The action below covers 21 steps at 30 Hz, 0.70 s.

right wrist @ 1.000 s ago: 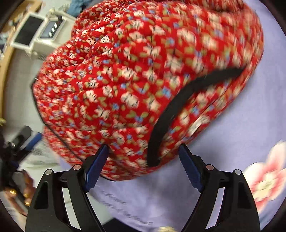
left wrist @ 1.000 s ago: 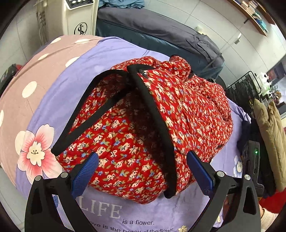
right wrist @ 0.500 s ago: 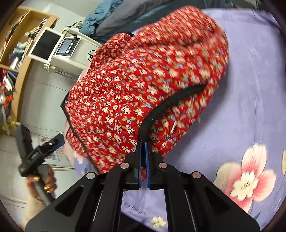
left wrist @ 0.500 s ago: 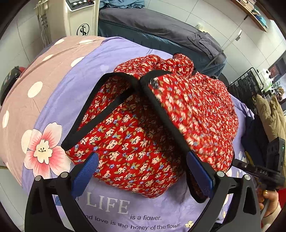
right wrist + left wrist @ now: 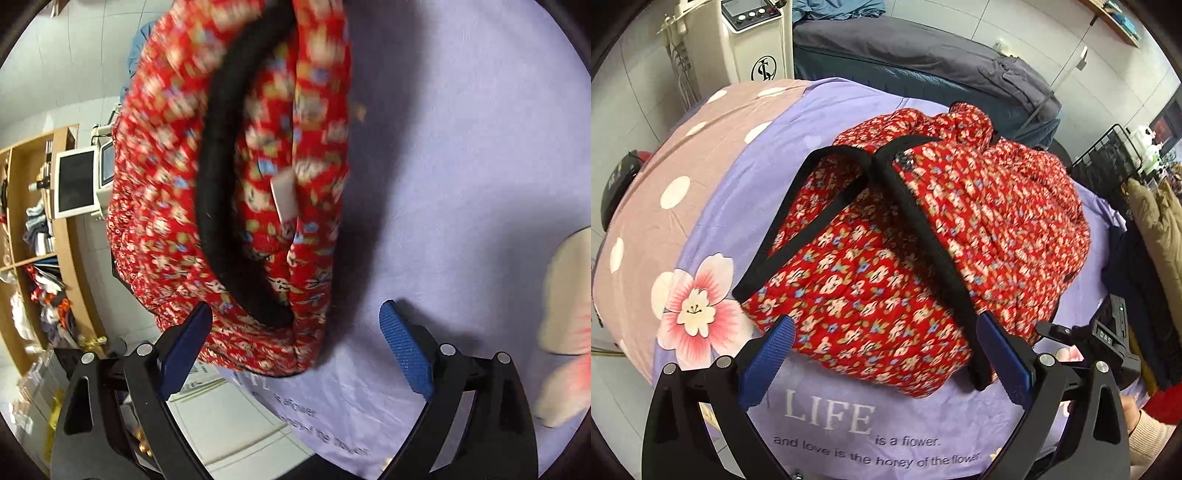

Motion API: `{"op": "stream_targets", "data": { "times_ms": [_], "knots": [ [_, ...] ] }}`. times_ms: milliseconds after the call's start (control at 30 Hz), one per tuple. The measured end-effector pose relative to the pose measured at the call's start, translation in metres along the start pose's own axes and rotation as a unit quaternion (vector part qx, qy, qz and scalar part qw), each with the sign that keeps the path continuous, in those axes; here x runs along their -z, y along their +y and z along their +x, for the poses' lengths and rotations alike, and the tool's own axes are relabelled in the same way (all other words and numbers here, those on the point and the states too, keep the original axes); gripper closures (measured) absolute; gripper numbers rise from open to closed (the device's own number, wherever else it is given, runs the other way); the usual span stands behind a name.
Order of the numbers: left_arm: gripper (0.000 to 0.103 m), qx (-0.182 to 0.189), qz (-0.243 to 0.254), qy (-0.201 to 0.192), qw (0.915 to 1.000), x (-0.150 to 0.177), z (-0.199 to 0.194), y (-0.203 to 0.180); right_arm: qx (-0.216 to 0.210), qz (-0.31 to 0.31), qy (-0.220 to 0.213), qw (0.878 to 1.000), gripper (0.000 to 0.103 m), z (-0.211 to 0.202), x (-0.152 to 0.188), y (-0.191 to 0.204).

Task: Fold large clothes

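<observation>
- Red floral quilted jacket point(image 5: 923, 236) lies bunched in a thick mound on the purple bedsheet point(image 5: 768, 155), roughly at the sheet's middle, with printed white lettering point(image 5: 827, 410) on the sheet just on the near side of the jacket.
- Black trim point(image 5: 923, 236) edges the jacket: two bands meet near the top of the mound beside a dark button point(image 5: 905, 159) and spread apart toward the near edge.
- A pink and white flower print point(image 5: 696, 306) on the sheet sits just to the left of the jacket in the left wrist view; beyond it the sheet changes to a mauve band with white dots point(image 5: 676, 190).
- Left gripper point(image 5: 886, 354) hovers at the near edge of the jacket with its blue-padded fingers point(image 5: 768, 354) spread wide, one to each side of the jacket's near corner, gripping nothing.
- Right gripper point(image 5: 295, 343) is likewise spread wide; its left finger point(image 5: 184, 343) overlaps the jacket's lower edge in the picture, while its right finger point(image 5: 404, 347) is over bare sheet beside the jacket. Whether the left finger touches the cloth cannot be told.
- In the right wrist view the jacket is blurred; a curved black band point(image 5: 229, 177) and a small white tag point(image 5: 284, 197) show on it.
- Behind the jacket stands a white machine point(image 5: 753, 37) and a bed with a grey cover point(image 5: 923, 55).
- To the right of the jacket hang a tan garment point(image 5: 1160, 236) and a black wire rack point(image 5: 1108, 155).
- Wooden shelves point(image 5: 33, 236) with a monitor point(image 5: 75, 182) stand to the left of the jacket in the right wrist view.
</observation>
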State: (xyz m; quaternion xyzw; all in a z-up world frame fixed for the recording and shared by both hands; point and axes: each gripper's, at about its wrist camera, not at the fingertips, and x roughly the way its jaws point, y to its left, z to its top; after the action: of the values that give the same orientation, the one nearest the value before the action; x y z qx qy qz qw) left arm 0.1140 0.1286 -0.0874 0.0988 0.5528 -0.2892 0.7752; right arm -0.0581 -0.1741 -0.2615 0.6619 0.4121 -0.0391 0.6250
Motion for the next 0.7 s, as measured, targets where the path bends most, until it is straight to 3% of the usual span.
{"op": "stream_targets", "data": {
  "times_ms": [67,100,133,200,300,467,633,700],
  "knots": [
    [0.007,-0.002,-0.007,0.004,1.0000,0.002,0.001,0.004,-0.025,-0.008,0.005,1.000,0.023,0.006,0.003,0.007],
    [0.007,-0.002,-0.010,0.005,0.9999,0.003,0.001,0.006,-0.021,-0.024,0.012,0.999,0.048,0.006,0.003,0.013],
    [0.007,-0.002,-0.014,0.005,0.9999,0.004,0.001,0.007,-0.006,-0.039,0.017,0.999,0.061,0.005,0.003,0.018],
    [0.007,-0.004,-0.020,0.004,0.9998,0.005,0.000,0.011,-0.008,-0.055,0.023,0.998,0.075,-0.010,0.004,0.026],
    [0.007,-0.008,-0.024,0.005,0.9997,0.008,0.001,0.015,-0.040,-0.059,-0.003,0.997,0.082,-0.058,0.008,0.031],
    [0.007,-0.016,-0.024,0.004,0.9996,0.010,-0.006,0.027,-0.028,-0.086,-0.079,0.993,0.084,-0.156,0.019,0.029],
    [0.005,-0.016,-0.024,0.002,0.9996,0.011,-0.015,0.039,0.066,-0.103,-0.124,0.985,0.085,-0.240,0.018,0.002],
    [0.005,0.049,-0.016,0.021,0.9985,0.013,-0.015,0.039,0.114,-0.086,-0.138,0.980,0.085,-0.268,0.016,-0.022]
  ]
}}
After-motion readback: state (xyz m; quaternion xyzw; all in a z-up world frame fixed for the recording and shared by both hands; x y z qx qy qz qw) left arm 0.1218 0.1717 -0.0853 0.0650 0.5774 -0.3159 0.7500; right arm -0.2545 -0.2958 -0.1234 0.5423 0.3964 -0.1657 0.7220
